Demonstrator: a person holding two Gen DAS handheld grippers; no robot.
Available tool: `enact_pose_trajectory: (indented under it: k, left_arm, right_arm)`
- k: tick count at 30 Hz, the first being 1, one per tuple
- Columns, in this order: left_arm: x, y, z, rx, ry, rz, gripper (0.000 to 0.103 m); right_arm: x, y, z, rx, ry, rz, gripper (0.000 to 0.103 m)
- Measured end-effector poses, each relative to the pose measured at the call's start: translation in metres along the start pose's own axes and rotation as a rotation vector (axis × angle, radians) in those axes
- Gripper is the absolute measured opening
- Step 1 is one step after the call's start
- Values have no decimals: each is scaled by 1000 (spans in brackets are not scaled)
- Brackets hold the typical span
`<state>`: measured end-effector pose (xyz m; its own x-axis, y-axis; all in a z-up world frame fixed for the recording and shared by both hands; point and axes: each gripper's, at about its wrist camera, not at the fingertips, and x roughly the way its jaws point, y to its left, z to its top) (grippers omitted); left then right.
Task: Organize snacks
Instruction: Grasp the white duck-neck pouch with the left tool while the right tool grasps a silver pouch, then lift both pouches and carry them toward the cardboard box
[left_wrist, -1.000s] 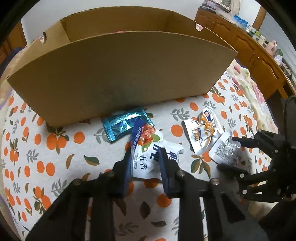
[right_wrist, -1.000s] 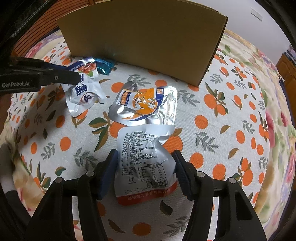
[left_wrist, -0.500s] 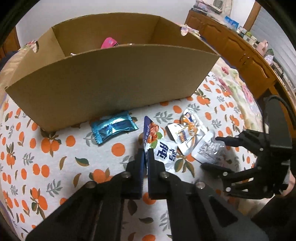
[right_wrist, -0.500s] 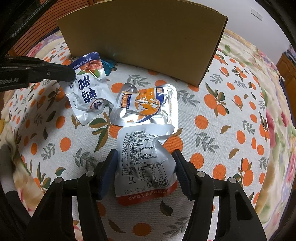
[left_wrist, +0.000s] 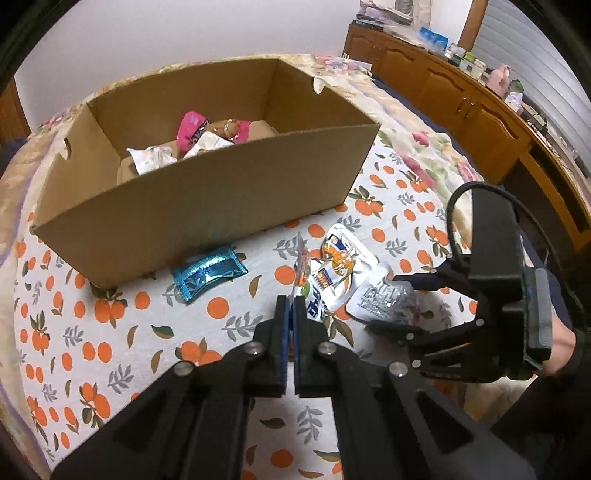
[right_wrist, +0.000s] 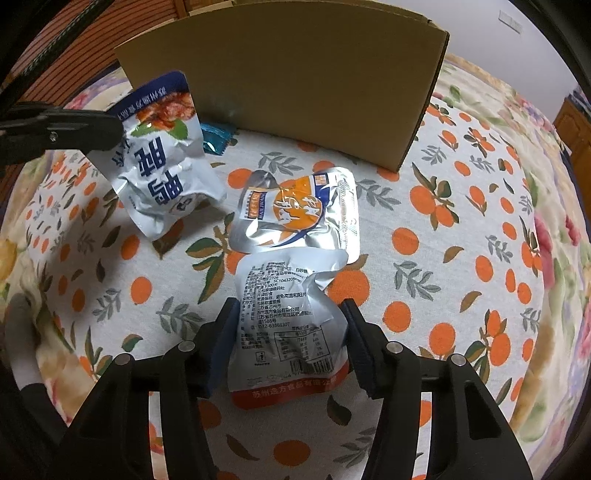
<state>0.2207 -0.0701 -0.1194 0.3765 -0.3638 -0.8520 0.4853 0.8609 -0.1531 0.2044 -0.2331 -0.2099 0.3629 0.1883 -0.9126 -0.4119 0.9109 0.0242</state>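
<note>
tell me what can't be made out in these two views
- Cardboard box contents: right wrist view shows only its outer wall.
- Box floor, left wrist view: the near wall hides the front part, so the count of snacks is unclear.
- Teal packet: mostly behind the blue-and-white pouch.
- That pouch's print, left wrist view: edge-on in the left gripper.

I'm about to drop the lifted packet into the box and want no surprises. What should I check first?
1. Left hand-held gripper shut on the blue-and-white packet: ok.
2. Packet lifted off the cloth: ok, it hangs free.
3. Packet above the cardboard box rim: not ok, it hangs beside the front wall.
4. Room inside the box: ok, bare floor shows beside the pink packet.
5. Right hand-held gripper out of the way: ok, open around the text-side packet on the cloth.
</note>
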Motion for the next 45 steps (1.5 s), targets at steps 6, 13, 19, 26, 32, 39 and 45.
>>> enact_pose_trajectory:
  k: [6, 13, 19, 26, 32, 39, 45]
  left_arm:
    - [-17, -7, 5, 39, -31, 29, 0]
    - [-50, -4, 24, 37, -107, 53, 0]
    - [-83, 7, 49, 29, -182, 83, 0]
    - [-109, 18, 68, 35, -230, 141, 0]
    - [-117, 22, 77, 36, -243, 165, 0]
    - [-119, 28, 93, 37, -267, 190, 0]
    - [-109, 51, 118, -3, -286, 201, 0]
  right_arm:
    - [-15, 1, 4, 3, -33, -4, 56]
    - [-52, 0, 20, 17, -126, -6, 56]
    - [-80, -1, 39, 11, -194, -18, 56]
    - [-105, 1, 59, -19, -246, -32, 56]
    - [-131, 5, 79, -39, -303, -51, 56]
    - [-147, 7, 108, -69, -343, -72, 57]
    - [-140, 4, 144, -79, -361, -76, 57]
